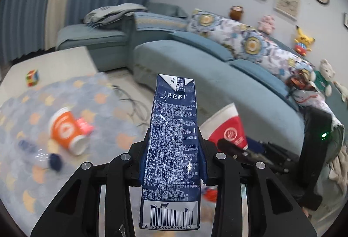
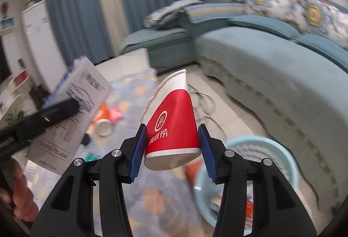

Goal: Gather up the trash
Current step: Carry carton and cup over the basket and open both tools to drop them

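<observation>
We hold a dark blue milk carton (image 1: 174,150) clamped between the pads of our left tongs (image 1: 174,161), its folded top pointing away from us. Our right tongs (image 2: 171,145) are clamped on a red and white paper cup (image 2: 171,126), squeezed flat, its base toward us and its rim pointing ahead. Left of the left tongs, down on the patterned rug (image 1: 19,171), lie an orange cup (image 1: 67,130) on its side and a clear plastic bottle (image 1: 41,154). Just below and right of the right tongs sits a light blue basket (image 2: 280,150) with scraps inside. Ahead of both stretches a blue sofa (image 1: 195,58).
</observation>
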{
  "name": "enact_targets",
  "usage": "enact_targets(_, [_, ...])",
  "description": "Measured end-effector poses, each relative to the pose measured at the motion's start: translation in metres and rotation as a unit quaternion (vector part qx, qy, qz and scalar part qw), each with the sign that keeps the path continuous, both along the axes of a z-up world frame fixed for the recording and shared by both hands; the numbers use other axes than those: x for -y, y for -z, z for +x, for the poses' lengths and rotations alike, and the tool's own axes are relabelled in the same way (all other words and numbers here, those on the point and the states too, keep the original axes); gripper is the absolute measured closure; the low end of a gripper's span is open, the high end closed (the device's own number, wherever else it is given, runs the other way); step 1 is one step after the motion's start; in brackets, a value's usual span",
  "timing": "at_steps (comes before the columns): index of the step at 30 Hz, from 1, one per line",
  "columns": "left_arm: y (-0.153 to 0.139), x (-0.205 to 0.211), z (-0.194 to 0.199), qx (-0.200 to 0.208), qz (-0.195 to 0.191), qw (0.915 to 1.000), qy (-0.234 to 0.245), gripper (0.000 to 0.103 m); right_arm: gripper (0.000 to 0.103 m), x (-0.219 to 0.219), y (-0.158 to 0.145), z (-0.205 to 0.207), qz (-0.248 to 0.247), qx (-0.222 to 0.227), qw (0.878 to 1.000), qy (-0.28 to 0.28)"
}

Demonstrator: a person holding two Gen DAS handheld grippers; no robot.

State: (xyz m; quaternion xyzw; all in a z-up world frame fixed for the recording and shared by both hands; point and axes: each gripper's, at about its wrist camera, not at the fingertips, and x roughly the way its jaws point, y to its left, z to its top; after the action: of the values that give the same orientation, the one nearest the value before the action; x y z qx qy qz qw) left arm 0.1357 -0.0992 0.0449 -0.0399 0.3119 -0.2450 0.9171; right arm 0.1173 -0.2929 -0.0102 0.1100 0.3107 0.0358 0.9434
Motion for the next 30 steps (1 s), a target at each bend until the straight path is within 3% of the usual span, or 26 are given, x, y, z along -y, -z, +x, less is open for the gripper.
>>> enact_targets(7, [0.022,0.063,-0.013,-0.005,0.01,0.9993,0.035,0.069,0.058,0.074,0.046,-0.025,0.043,-0.065,0.993,0.083])
enact_targets(10, [0.048,0.078,-0.01,-0.025,0.026,0.9982,0.049,0.069,0.058,0.089,0.066,-0.026,0.052,-0.089,0.989,0.104])
enact_targets(18, [0.099,0.098,0.008,-0.088,0.028,0.9921,0.086,0.069,0.057,0.106,0.107,-0.014,0.076,-0.158,0.975,0.138])
enact_targets(21, [0.107,0.098,0.01,-0.106,0.009,0.9895,0.098,0.062,0.056,0.111,0.115,-0.018,0.107,-0.157,0.972,0.139])
enact_targets(24, [0.108,0.096,0.008,-0.099,0.007,0.9902,0.098,0.056,0.056,0.115,0.118,-0.017,0.108,-0.158,0.971,0.146])
enact_targets(30, [0.108,0.09,0.007,-0.1,-0.005,0.9907,0.092,0.055,0.056,0.114,0.115,-0.02,0.104,-0.151,0.972,0.145])
